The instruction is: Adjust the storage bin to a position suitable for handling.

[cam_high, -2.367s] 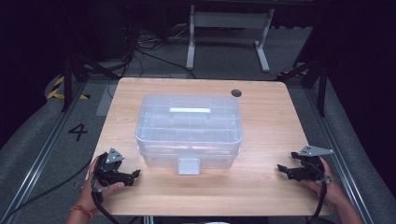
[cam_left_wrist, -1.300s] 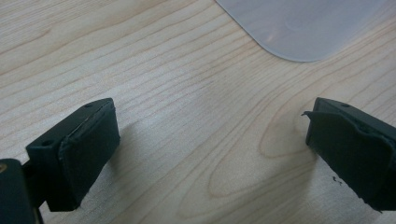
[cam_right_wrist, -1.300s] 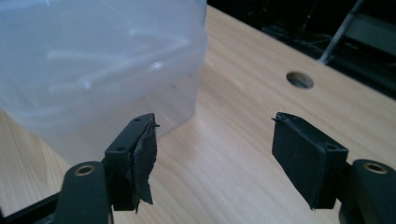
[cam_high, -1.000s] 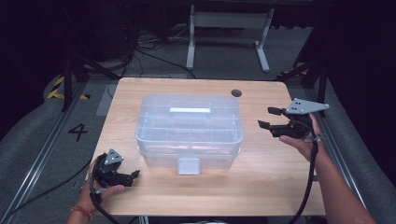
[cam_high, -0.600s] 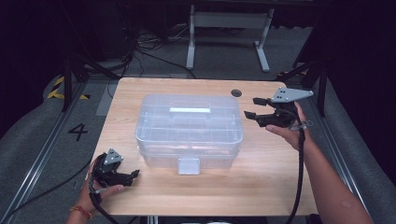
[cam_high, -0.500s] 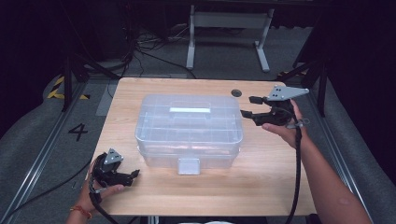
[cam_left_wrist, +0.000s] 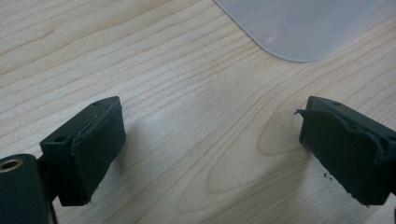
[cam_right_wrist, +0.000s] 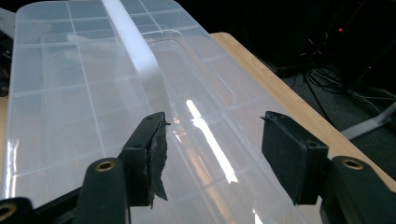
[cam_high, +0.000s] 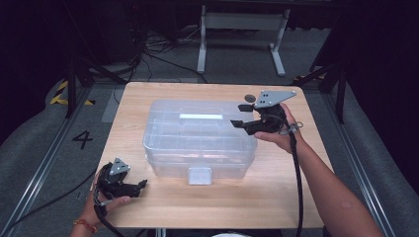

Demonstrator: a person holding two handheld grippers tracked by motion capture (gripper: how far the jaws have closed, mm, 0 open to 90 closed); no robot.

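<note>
The clear lidded box (cam_high: 200, 139) sits mid-frame, long axis left-right; the right claw (cam_high: 240, 115), just been narrowing but holding nothing, hangs at its right end; the left claw (cam_high: 144, 184), empty and agape, rests lower left.

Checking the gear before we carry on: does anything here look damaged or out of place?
Yes: the pad on one jaw of the right gripper looks torn, with a ragged flap hanging at its edge, and a pad on the left gripper is chipped too. The clear plastic organizer box sits closed and square on the wooden table.
</note>
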